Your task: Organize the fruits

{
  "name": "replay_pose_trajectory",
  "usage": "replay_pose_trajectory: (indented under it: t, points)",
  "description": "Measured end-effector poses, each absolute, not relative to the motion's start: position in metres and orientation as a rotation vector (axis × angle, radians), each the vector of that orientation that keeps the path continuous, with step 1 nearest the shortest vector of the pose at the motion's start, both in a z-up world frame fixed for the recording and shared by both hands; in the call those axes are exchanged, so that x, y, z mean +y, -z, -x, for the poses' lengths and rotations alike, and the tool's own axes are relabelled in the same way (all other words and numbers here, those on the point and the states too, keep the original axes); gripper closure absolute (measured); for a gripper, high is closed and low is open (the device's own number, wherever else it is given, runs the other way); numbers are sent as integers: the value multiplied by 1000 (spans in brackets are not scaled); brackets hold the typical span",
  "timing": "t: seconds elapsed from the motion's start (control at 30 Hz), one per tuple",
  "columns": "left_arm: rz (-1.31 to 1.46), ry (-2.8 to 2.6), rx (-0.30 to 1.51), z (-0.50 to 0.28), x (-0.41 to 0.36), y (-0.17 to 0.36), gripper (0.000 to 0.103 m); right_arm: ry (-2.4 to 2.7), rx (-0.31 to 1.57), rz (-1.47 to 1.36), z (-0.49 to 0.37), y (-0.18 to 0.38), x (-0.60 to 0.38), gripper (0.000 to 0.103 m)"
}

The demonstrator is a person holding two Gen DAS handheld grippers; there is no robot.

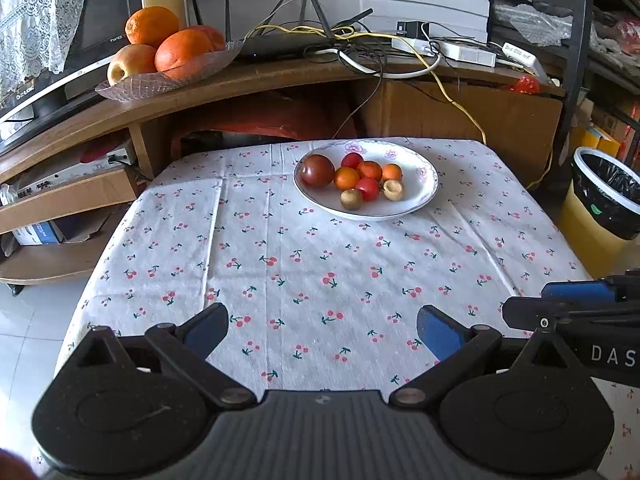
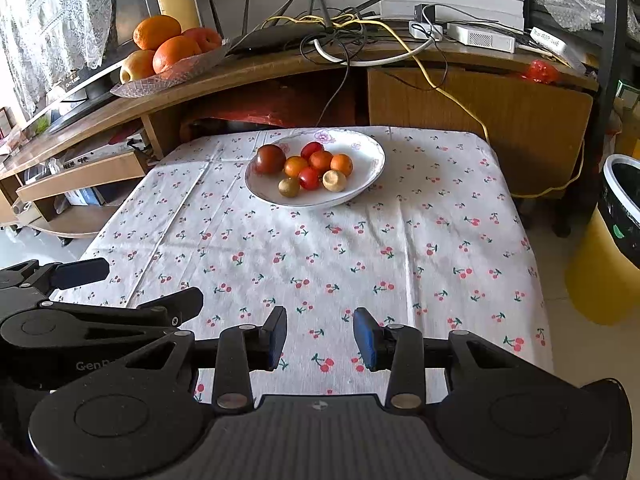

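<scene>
A white flowered plate [image 1: 420, 196] [image 2: 360, 184] sits at the far side of the cherry-print table. It holds several small fruits: a dark red one [image 1: 317, 171] [image 2: 269, 159], orange ones [image 1: 346, 178] [image 2: 295, 166], red ones [image 1: 368, 189] [image 2: 309, 178] and two brownish ones [image 1: 351, 199] [image 2: 334, 180]. My left gripper [image 1: 322, 332] hangs open over the table's near edge, nothing between its blue pads. My right gripper [image 2: 320, 338] is open too, with a narrower gap, also empty. Each gripper shows at the side of the other's view: the right gripper [image 1: 576, 304], the left gripper [image 2: 80, 276].
A glass dish [image 1: 132, 88] [image 2: 160, 80] with oranges and an apple stands on the wooden desk behind, beside a router and tangled cables [image 1: 360, 46]. A yellow bin with a black liner [image 1: 604, 200] [image 2: 616, 240] stands right of the table. Shelves lie at the left.
</scene>
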State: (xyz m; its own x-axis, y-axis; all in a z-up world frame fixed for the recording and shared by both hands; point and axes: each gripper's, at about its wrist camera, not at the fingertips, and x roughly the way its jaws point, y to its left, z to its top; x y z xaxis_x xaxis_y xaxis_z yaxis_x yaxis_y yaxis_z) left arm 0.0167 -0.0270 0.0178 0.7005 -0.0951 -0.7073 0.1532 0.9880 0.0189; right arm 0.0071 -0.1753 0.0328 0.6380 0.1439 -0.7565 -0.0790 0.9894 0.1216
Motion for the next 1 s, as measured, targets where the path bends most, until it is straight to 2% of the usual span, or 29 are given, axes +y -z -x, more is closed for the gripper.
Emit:
replay_pose_trajectory:
  t: [1.0]
  points:
    - [-96,107,788,-9,-27,-13,0,-136,904,-72,-1,-24,-168,69]
